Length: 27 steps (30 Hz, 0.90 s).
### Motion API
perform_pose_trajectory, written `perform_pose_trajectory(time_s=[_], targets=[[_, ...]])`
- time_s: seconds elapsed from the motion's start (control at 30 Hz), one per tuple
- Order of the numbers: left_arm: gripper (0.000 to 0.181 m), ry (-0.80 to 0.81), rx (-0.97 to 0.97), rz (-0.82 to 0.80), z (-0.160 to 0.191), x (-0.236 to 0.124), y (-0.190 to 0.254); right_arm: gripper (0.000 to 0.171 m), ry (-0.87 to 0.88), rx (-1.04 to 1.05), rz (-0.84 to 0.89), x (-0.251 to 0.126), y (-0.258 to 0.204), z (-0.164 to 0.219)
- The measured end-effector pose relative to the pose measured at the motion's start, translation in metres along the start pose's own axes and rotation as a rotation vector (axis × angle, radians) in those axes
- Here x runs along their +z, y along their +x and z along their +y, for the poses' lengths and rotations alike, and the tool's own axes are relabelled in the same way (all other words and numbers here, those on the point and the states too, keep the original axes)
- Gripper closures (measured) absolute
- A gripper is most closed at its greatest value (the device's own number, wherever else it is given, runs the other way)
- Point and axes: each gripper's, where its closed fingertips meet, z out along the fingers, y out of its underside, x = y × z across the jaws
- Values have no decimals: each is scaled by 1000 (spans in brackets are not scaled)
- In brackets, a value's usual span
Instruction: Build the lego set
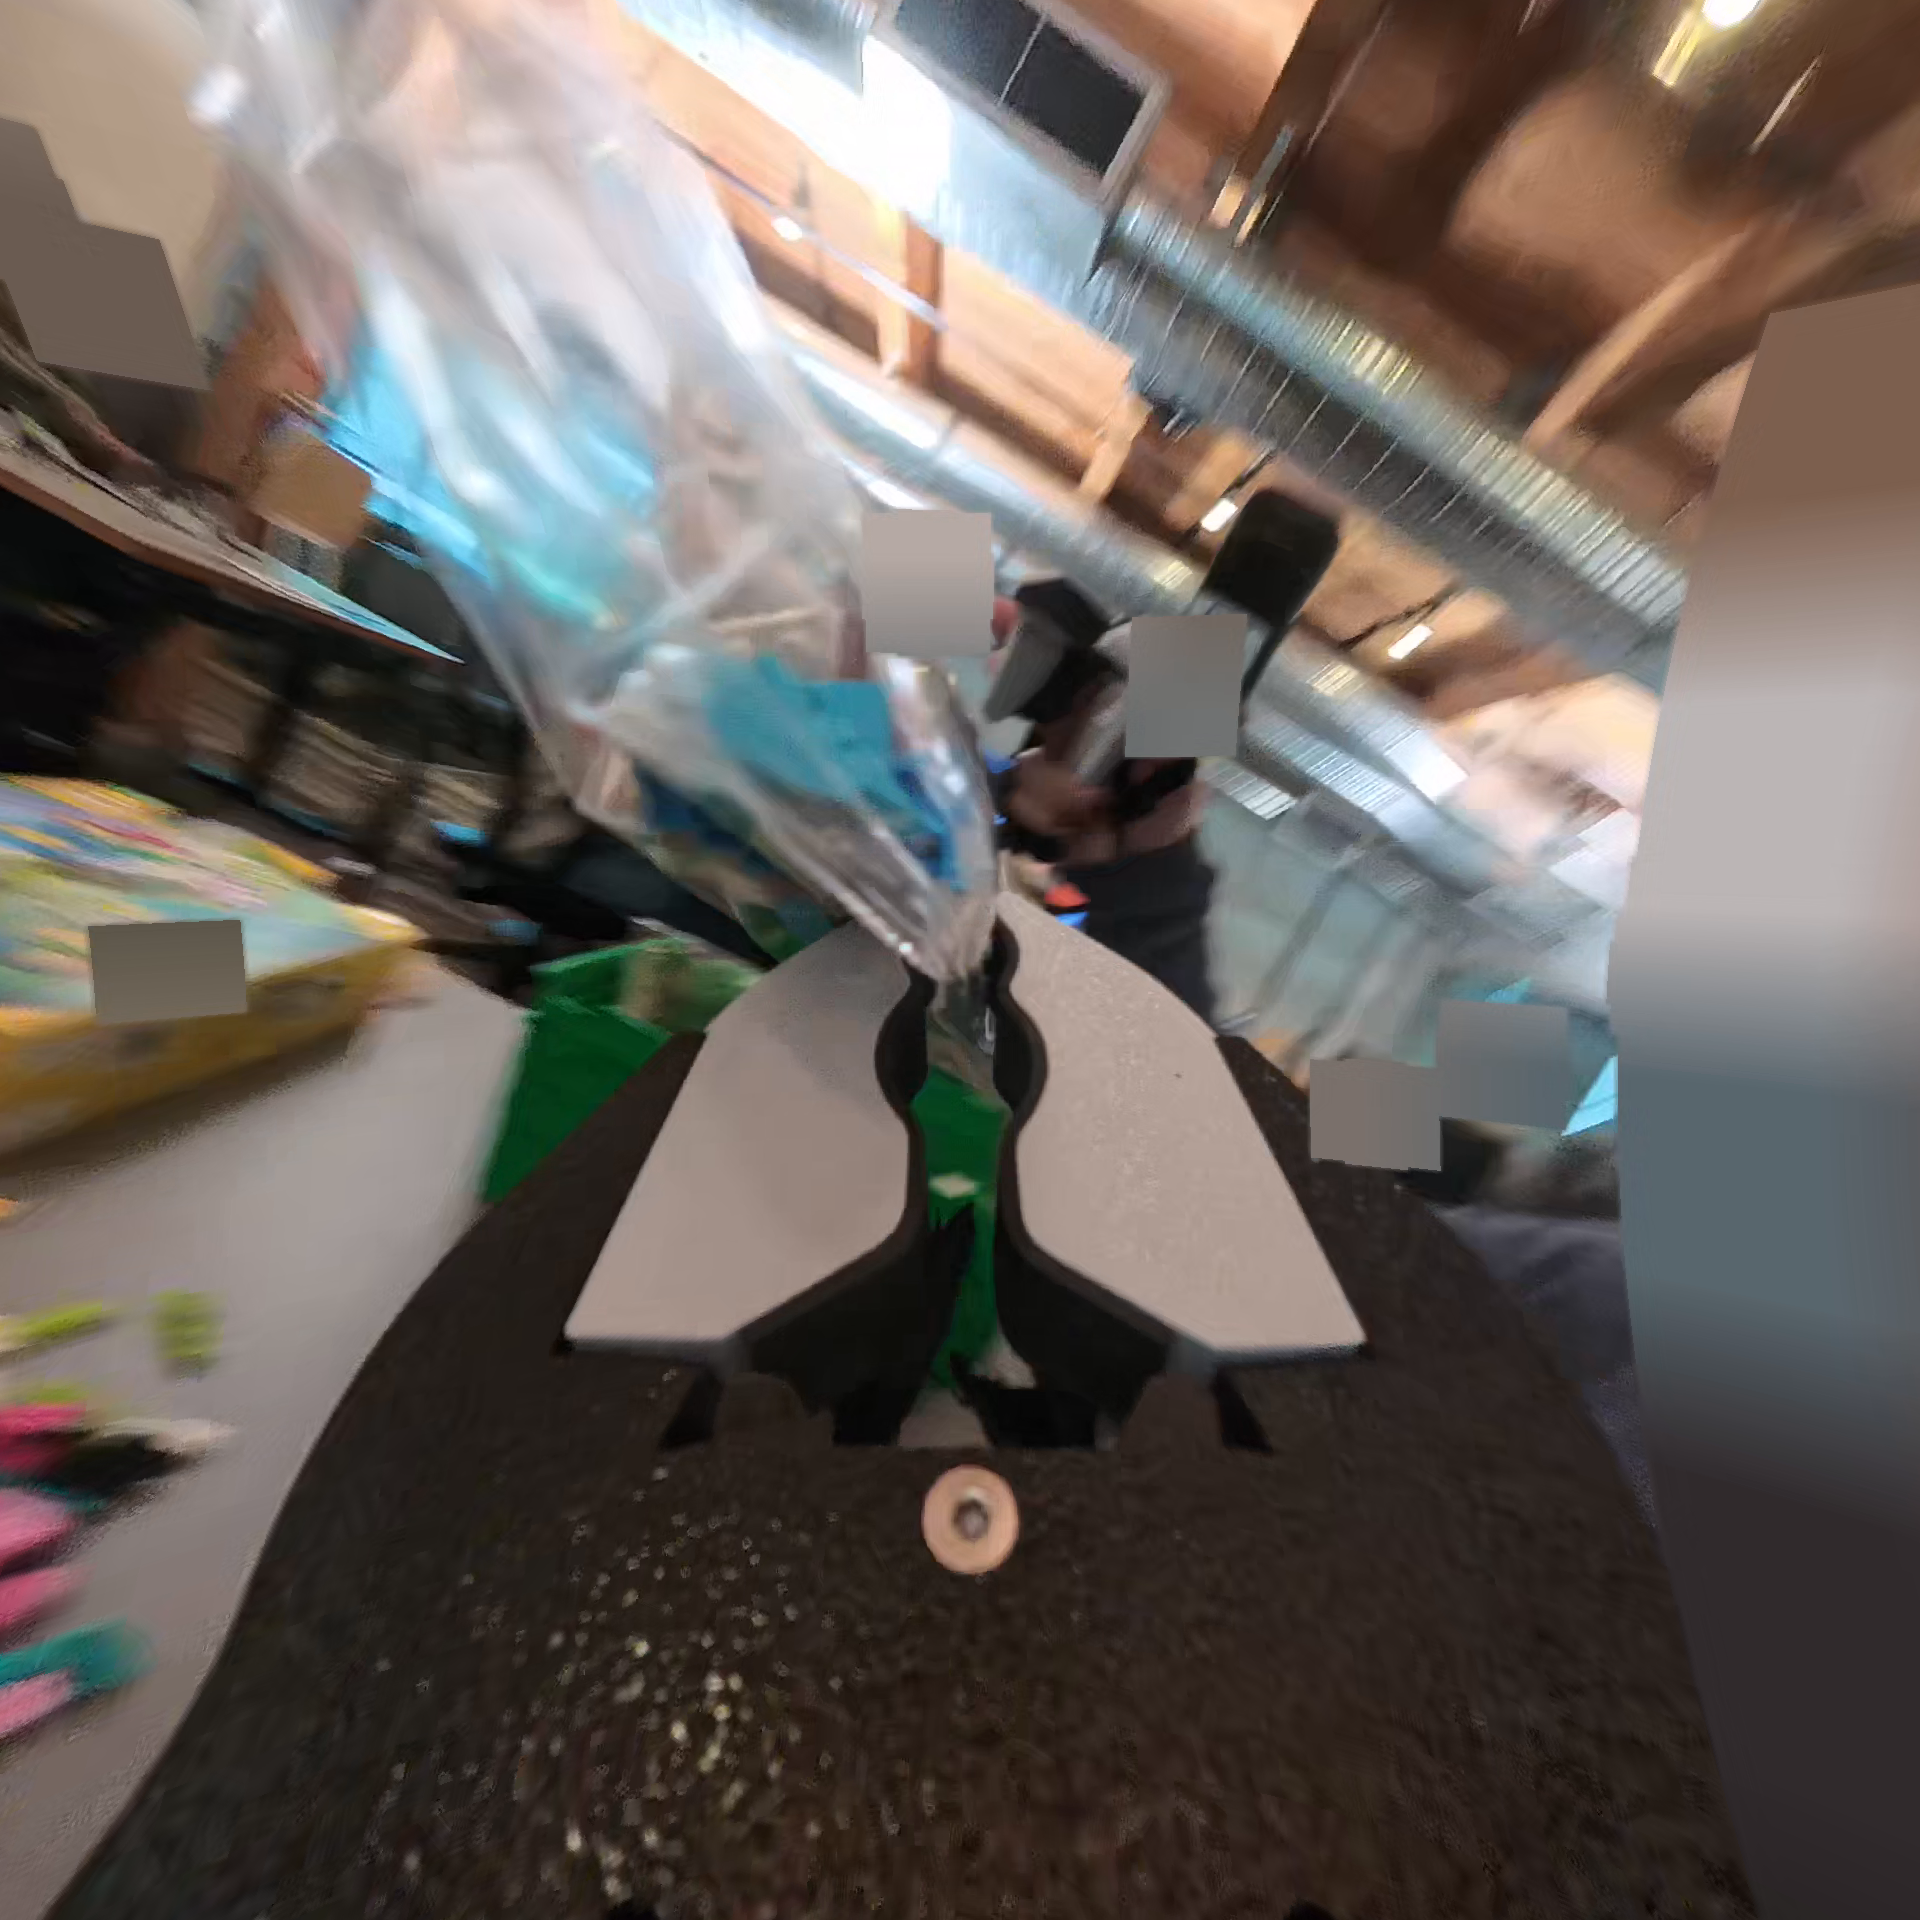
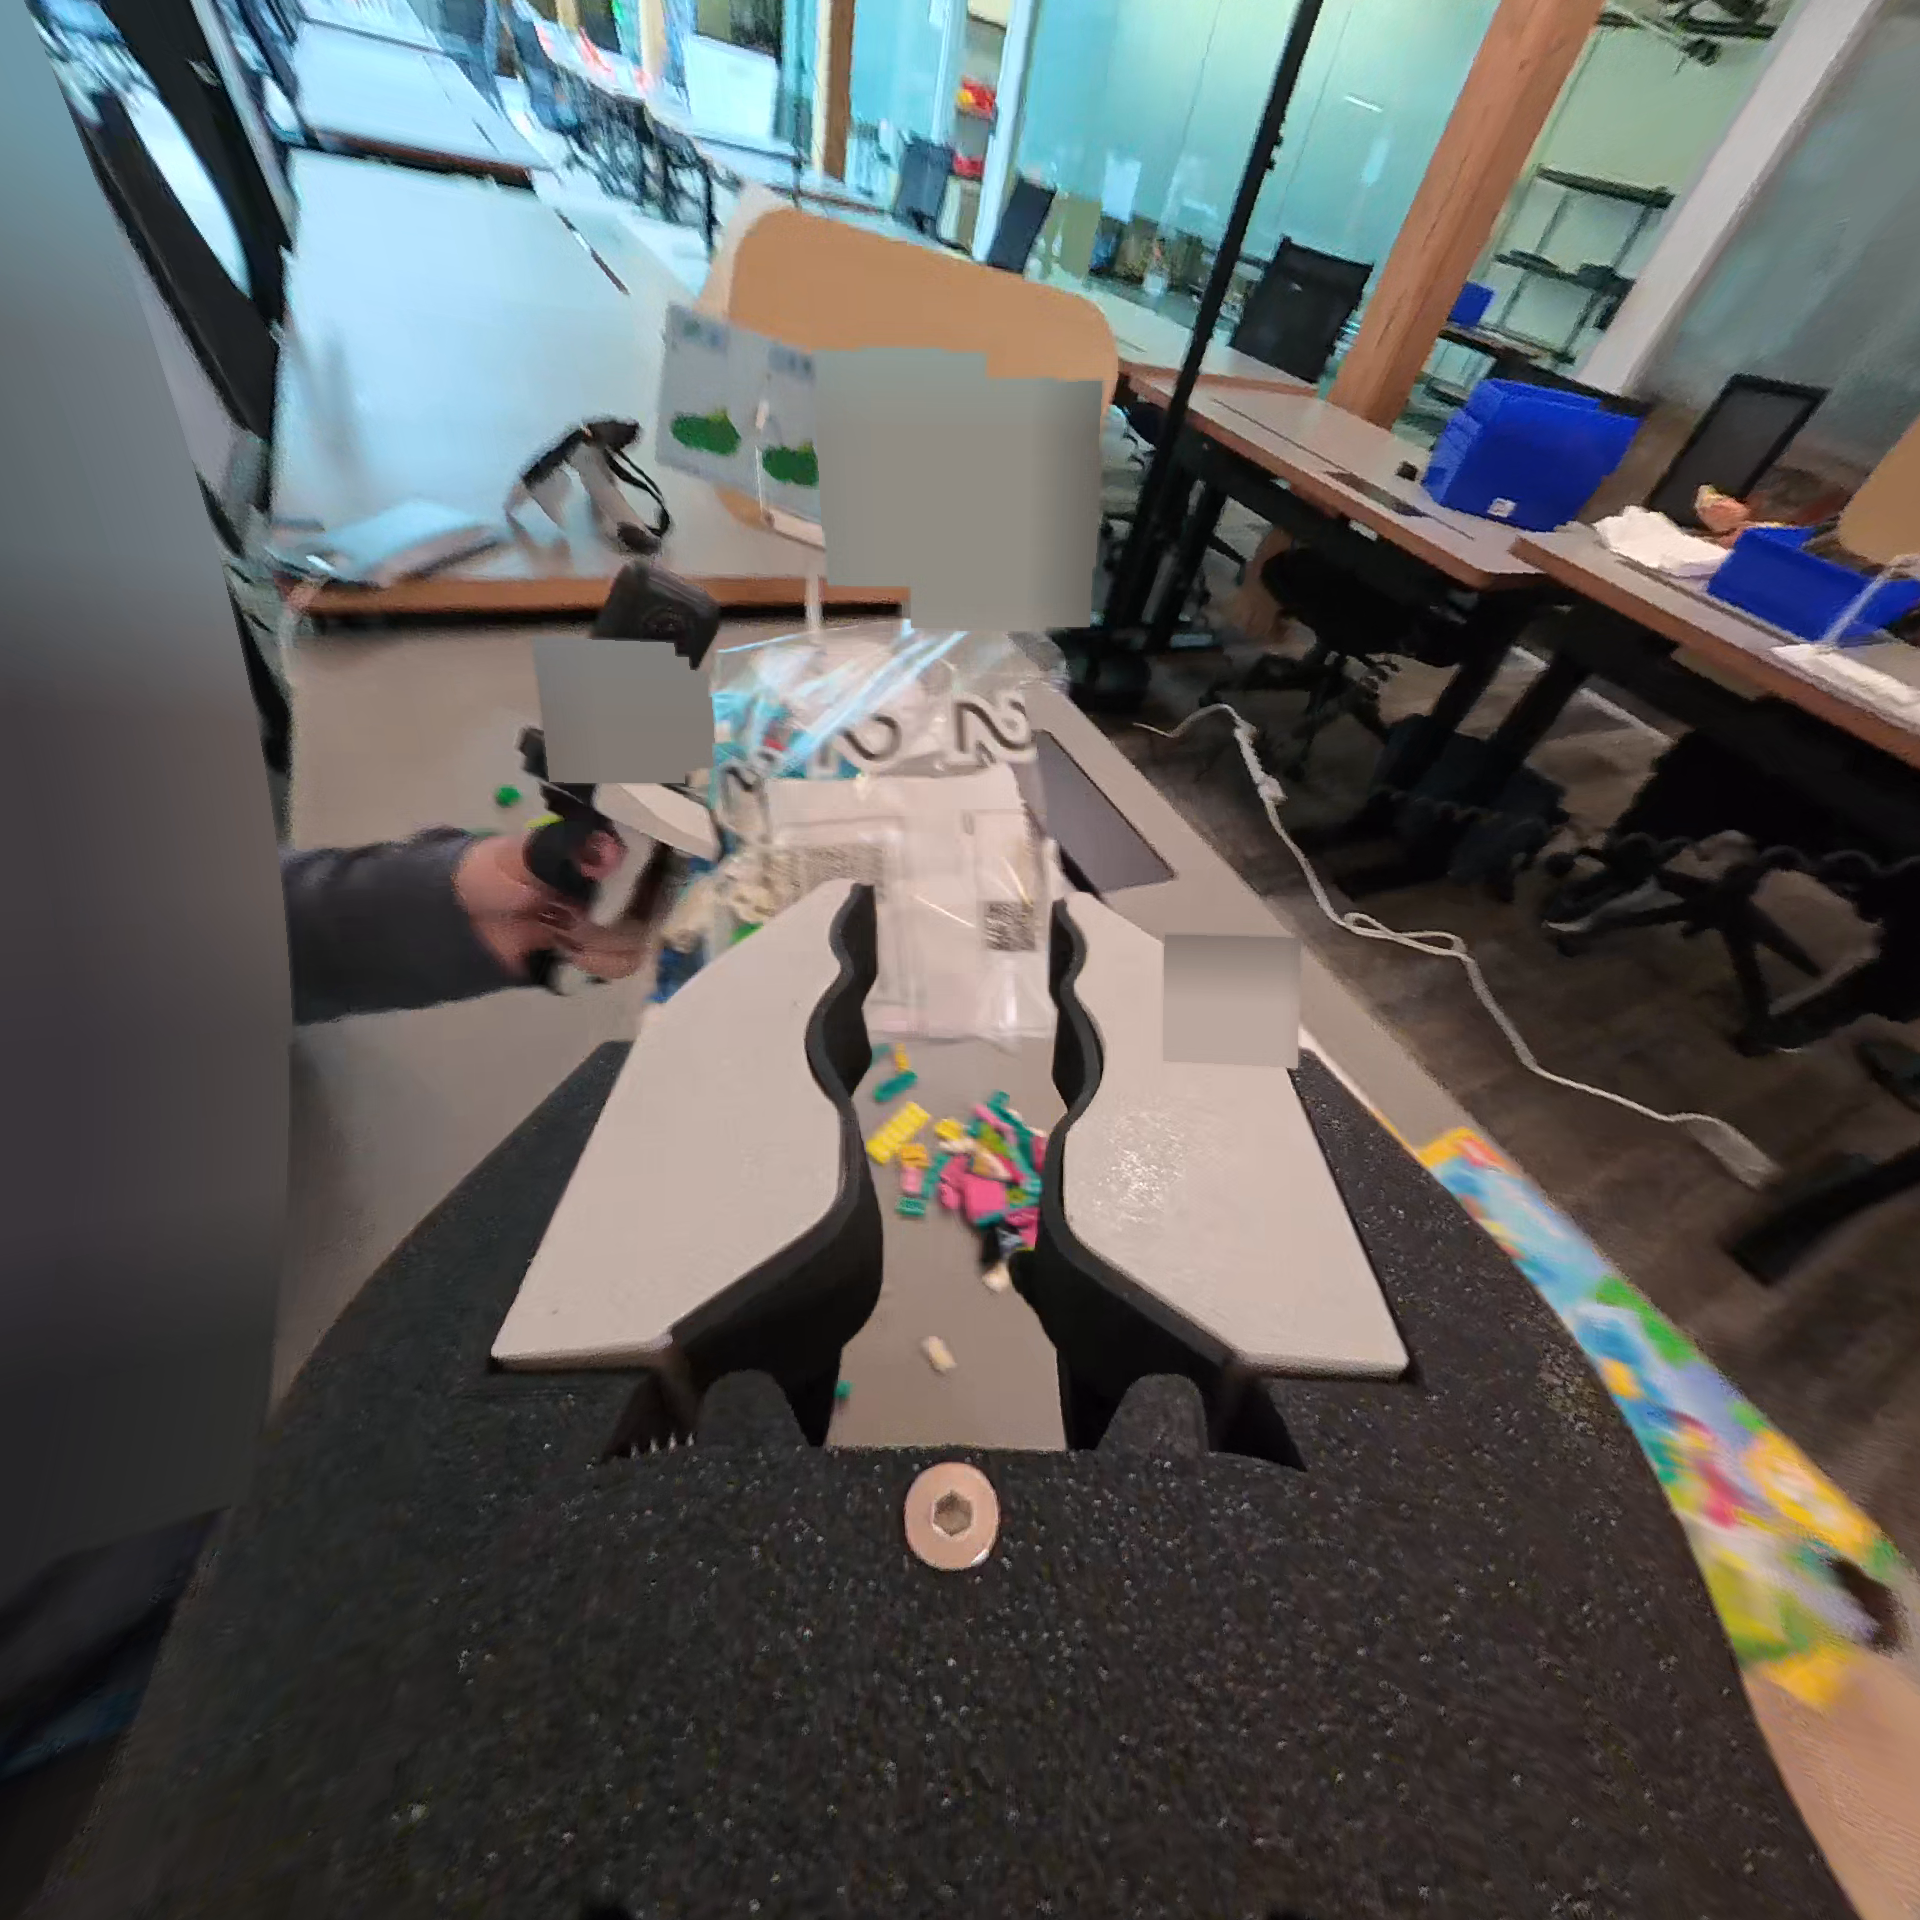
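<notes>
The left gripper (image 1: 961, 971) has its fingers closed on a corner of a clear plastic bag of blue and white bricks (image 1: 810, 748), lifted above the grey surface (image 1: 260, 1195). The right gripper (image 2: 961, 914) hovers with fingers spread apart over a loose pile of pink, yellow and teal bricks (image 2: 971, 1158) on that surface.

Ahead of me wooden desks (image 2: 1299, 436) line a grey floor (image 2: 1351, 831), blue bins (image 2: 1517, 447) on one; a timber post (image 2: 1455, 197) and glass partitions (image 2: 1164, 135) behind; overhead, silver ducting (image 1: 1351, 343) under wooden beams (image 1: 1621, 343)
</notes>
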Motion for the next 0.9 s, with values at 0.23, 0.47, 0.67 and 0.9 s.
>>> perform_pose_trajectory(time_s=[0.23, 0.47, 0.67, 0.9], targets=[[174, -379, 1327, -515, 10, -19, -30, 109, 106, 309, -287, 32, -58, 34], [174, -628, 2209, -617, 32, -30, -36, 98, 296, 737, -688, 46, -78, 52], [175, -729, 2504, -584, 39, -42, -47, 97, 246, 817, -744, 49, -70, 73], [174, -830, 2670, -486, 43, -49, -57, 94, 61, 757, -729, 57, -75, 101]])
